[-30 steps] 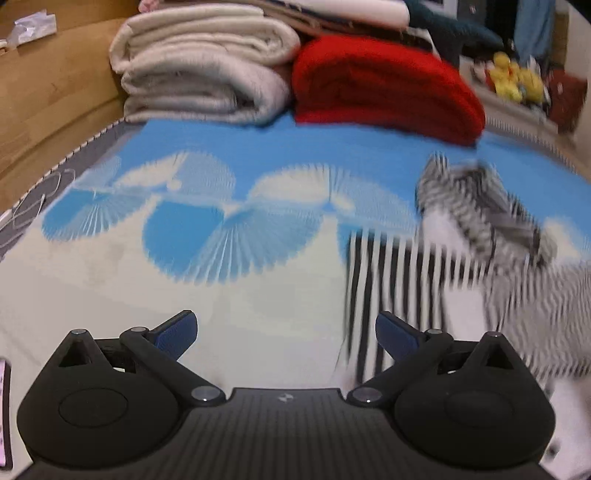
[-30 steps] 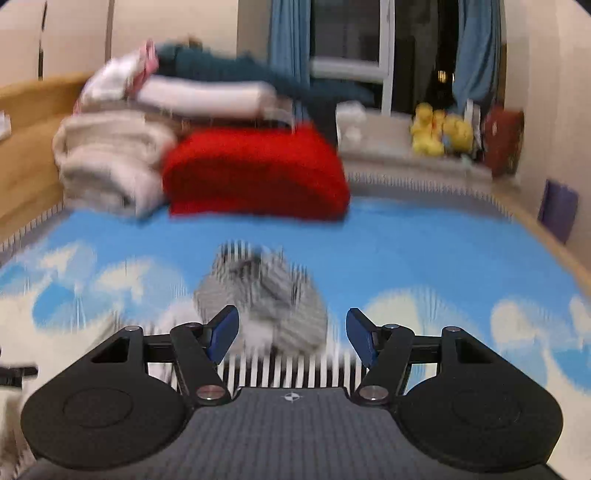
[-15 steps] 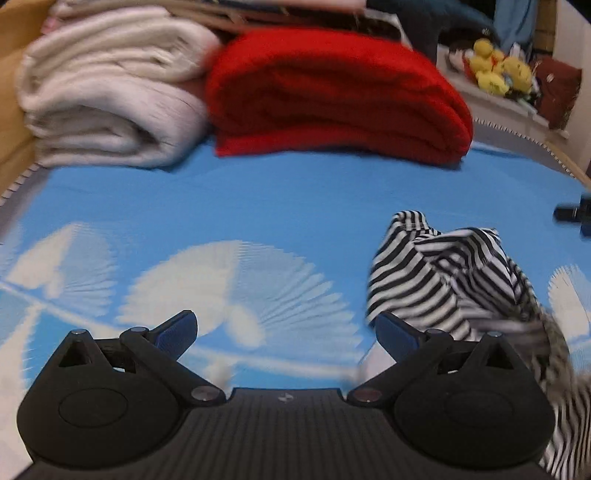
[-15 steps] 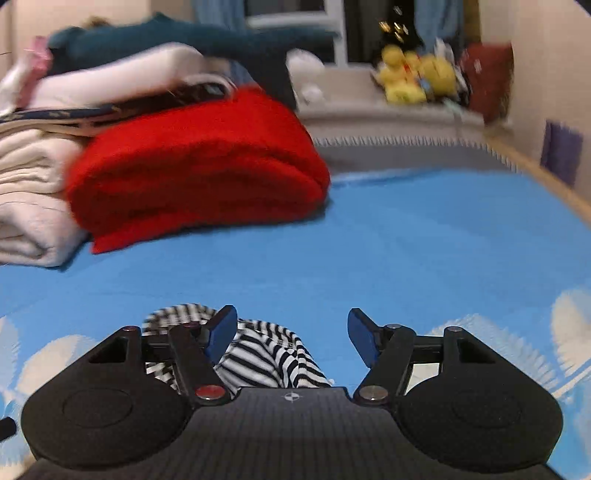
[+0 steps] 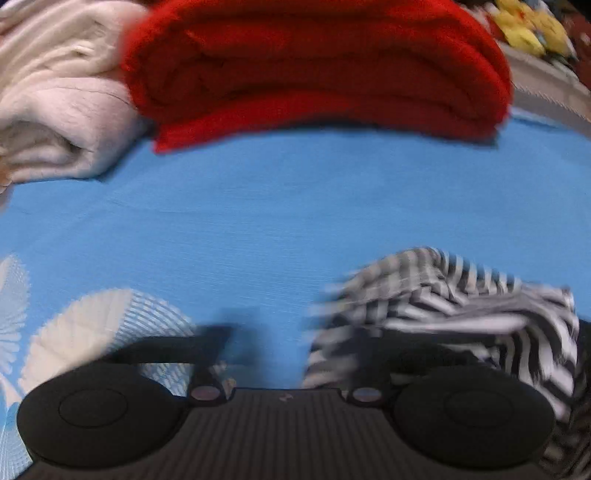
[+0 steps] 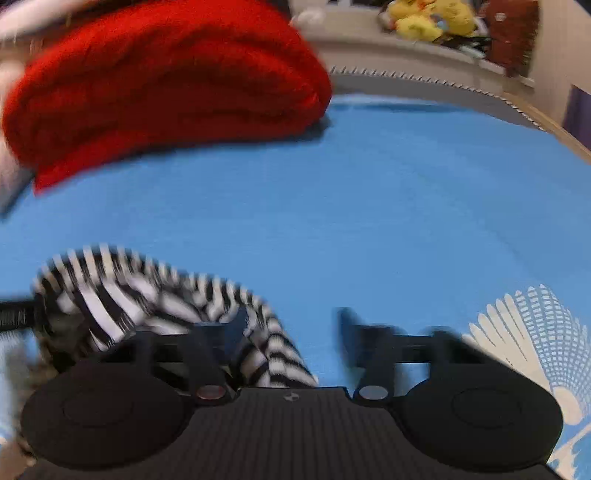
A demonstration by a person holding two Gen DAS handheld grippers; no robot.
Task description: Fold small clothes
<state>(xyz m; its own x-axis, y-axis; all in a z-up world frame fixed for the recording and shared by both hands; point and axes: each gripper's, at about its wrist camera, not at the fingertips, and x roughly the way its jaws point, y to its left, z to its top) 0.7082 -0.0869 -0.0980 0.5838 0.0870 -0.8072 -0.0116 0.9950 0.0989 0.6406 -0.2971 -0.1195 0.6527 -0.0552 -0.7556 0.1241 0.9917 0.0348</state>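
Both grippers, left (image 5: 273, 339) and right (image 6: 291, 328), open beside striped shirt (image 5: 443, 314), nothing gripped; best pinching opposite edges, pulling flat.

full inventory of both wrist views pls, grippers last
striped garment: 1, black and white, crumpled on the blue sheet, between the two grippers
blue sheet: 1, blue with white fan prints, covers the bed
red blanket: 1, red, folded, at the far end of the sheet
cream blanket: 1 stack, off-white, folded, left of the red blanket
plush toys: several, yellow, on the far ledge
left hand-held gripper: 1, black, blurred, fingers apart
right hand-held gripper: 1, black, open, garment at its left finger
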